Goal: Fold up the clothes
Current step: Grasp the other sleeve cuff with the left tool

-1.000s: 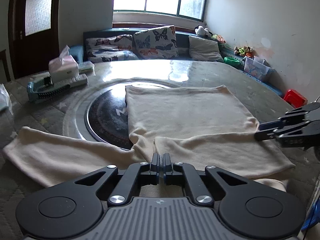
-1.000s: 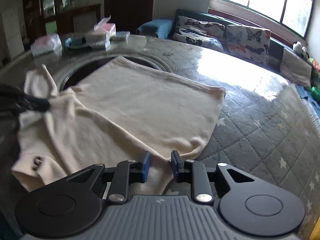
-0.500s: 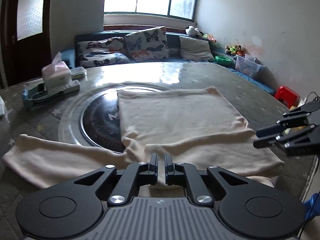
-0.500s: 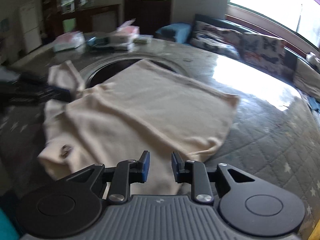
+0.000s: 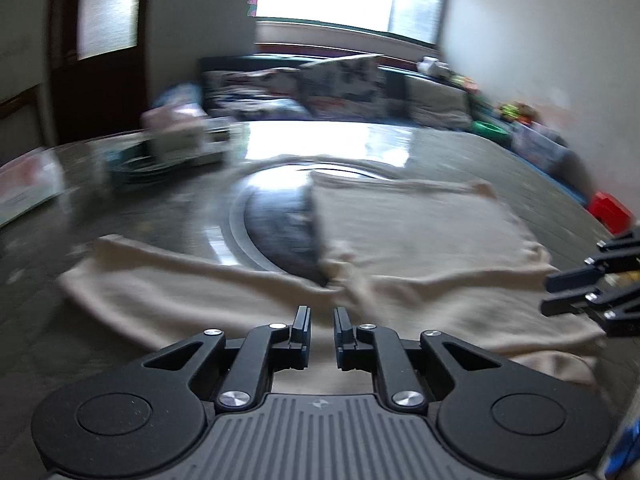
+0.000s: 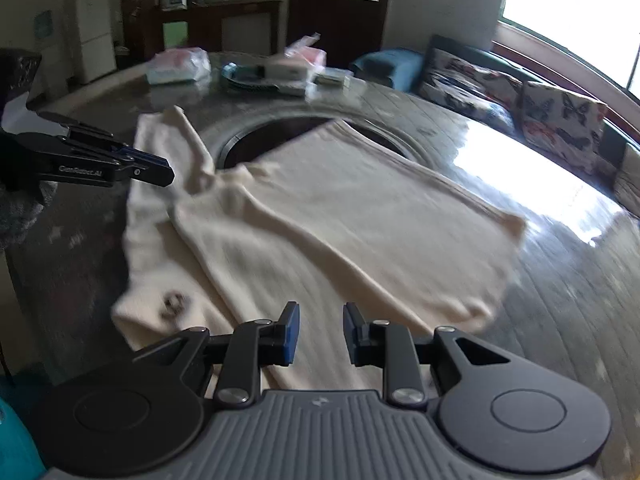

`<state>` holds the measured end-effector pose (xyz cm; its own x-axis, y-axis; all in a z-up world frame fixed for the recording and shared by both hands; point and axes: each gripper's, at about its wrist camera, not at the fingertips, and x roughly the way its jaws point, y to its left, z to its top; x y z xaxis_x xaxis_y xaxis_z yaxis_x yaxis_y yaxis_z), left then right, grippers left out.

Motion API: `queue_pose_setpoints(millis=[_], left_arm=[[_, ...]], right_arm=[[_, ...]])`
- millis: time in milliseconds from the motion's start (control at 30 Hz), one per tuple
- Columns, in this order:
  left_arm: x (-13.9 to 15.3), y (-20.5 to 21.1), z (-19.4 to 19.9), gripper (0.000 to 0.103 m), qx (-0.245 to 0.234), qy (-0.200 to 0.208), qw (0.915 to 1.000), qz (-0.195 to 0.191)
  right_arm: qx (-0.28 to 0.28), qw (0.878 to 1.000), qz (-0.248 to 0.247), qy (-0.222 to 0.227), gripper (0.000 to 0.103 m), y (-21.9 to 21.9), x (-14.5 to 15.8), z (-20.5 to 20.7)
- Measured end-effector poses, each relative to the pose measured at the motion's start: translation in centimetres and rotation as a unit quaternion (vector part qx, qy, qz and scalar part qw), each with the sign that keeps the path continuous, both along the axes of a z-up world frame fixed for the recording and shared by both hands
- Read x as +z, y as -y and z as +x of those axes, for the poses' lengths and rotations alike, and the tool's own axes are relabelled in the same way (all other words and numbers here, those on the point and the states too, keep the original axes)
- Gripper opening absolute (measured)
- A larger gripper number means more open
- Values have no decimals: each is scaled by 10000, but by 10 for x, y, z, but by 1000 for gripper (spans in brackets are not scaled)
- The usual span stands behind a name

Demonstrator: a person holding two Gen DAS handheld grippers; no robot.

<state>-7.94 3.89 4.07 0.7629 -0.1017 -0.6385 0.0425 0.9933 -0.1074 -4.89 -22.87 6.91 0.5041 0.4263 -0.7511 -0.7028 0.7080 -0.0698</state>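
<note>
A cream long-sleeved top (image 5: 420,240) lies flat on the round table (image 5: 460,148), partly folded, with one sleeve (image 5: 168,280) stretched out to the left. My left gripper (image 5: 322,320) hovers over its near edge; its jaws are opening and the pads press on nothing. In the right wrist view the top (image 6: 320,220) spreads across the middle. Low over its near corner is my right gripper (image 6: 320,322), open, with only cloth seen below the gap. Each gripper shows in the other's view: the right gripper (image 5: 560,292) at the top's right edge, the left gripper (image 6: 160,172) above the sleeve.
A dark glass turntable (image 5: 280,228) sits in the table's middle, half under the top. A tissue box (image 6: 304,54), a tray and plastic packets (image 6: 176,66) stand at the table's far side. Behind it runs a sofa with butterfly cushions (image 6: 560,116).
The left gripper's jaws were shut a second ago and now stand apart. Both grippers have drawn away from the cloth a little and both views have swung. The top lies as before.
</note>
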Motion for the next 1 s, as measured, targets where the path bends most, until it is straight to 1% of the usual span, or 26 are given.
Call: queue_pose_setpoints(millis=[100, 133, 167, 233, 333, 433, 467, 533, 667, 800, 867, 900, 967, 1000], left_arm=[[-2, -28, 2, 16, 604, -83, 9981, 57], [-3, -38, 2, 19, 818, -112, 9966, 66], [-3, -47, 2, 27, 997, -125, 9949, 60], [-2, -64, 2, 35, 1353, -126, 9907, 95], [-2, -87, 2, 35, 1781, -132, 9838, 130], [-5, -106, 3, 36, 2104, -183, 9774, 20], [-7, -112, 3, 36, 2198, -208, 9753, -13], [-9, -120, 5, 36, 2285, -225, 9732, -103], [-14, -129, 12, 36, 2381, -272, 9704, -300], [-17, -131, 18, 36, 2433, -223, 9689, -400], [-17, -132, 22, 34, 2465, -200, 9682, -378], [-18, -132, 24, 32, 2472, -185, 9681, -363], [-19, -131, 27, 20, 2500, -145, 9677, -305], [-20, -131, 29, 16, 2519, -122, 9673, -270]], right_arm=[[250, 9997, 81, -19, 23, -26, -2, 6], [349, 9993, 108, -40, 23, -35, -3, 7], [462, 9988, 132, -53, 23, -44, -4, 7], [702, 9974, 168, -72, 23, -62, -6, 6], [955, 9953, 136, -87, 23, -85, -11, 3], [1135, 9933, 41, -193, 23, -104, -22, 1], [1168, 9930, 3, -158, 23, -106, -24, -1], [1210, 9926, -34, -72, 23, -108, -23, -5], [1111, 9937, 106, -87, 23, -104, -18, -5], [997, 9948, 201, -95, 23, -97, -12, -5], [958, 9952, 199, -71, 23, -95, -10, -5], [940, 9954, 196, -56, 23, -93, -9, -5], [888, 9959, 193, -11, 23, -90, -6, -6], [842, 9962, 207, 13, 23, -87, -5, -6]])
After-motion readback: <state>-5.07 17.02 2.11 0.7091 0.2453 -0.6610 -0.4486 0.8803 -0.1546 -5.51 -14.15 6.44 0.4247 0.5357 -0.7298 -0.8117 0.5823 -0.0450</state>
